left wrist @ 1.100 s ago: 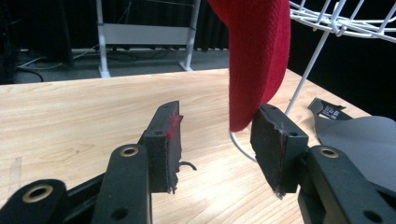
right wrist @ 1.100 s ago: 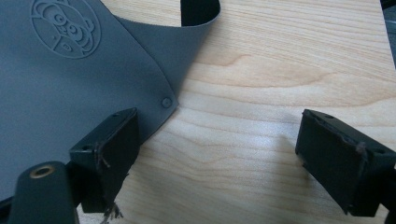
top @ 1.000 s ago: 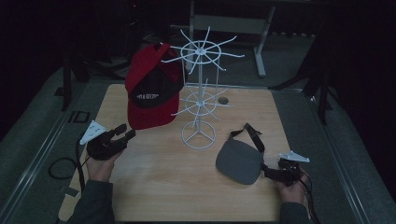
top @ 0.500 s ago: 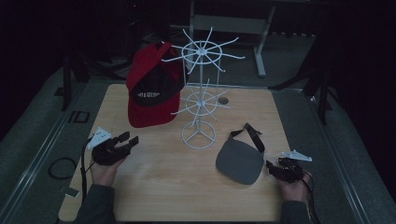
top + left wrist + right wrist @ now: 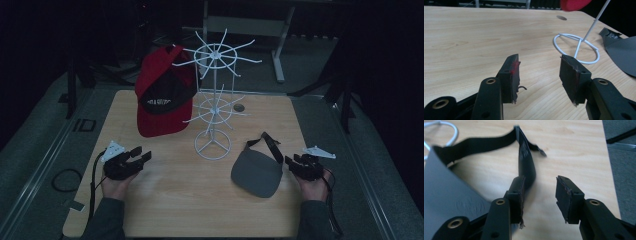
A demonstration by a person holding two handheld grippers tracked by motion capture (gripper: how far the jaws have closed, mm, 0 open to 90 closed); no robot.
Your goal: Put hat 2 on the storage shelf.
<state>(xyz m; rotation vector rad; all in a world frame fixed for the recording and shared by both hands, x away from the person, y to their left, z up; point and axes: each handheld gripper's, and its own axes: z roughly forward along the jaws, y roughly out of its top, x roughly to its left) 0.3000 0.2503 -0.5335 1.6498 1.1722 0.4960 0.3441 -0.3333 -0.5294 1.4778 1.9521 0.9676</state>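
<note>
My right gripper point(image 5: 539, 195), jaws closing with nothing between them, sits beside the grey visor point(image 5: 257, 172); its black strap point(image 5: 525, 162) lies just ahead, the white wire stand point(image 5: 214, 105) beyond. Left gripper point(image 5: 539, 75) jaws wide, empty.

The high view is dim and grainy; beyond the pale wooden table point(image 5: 165, 200) the room sinks into near black. The white wire display stand point(image 5: 214, 107) is the brightest thing there and throws only a faint shadow. Both gripper views are far brighter, evenly lit, with no glare on the wood. In the right gripper view the black fabric strap point(image 5: 525, 161) is smeared by motion blur, and the near jaws look soft.
</note>
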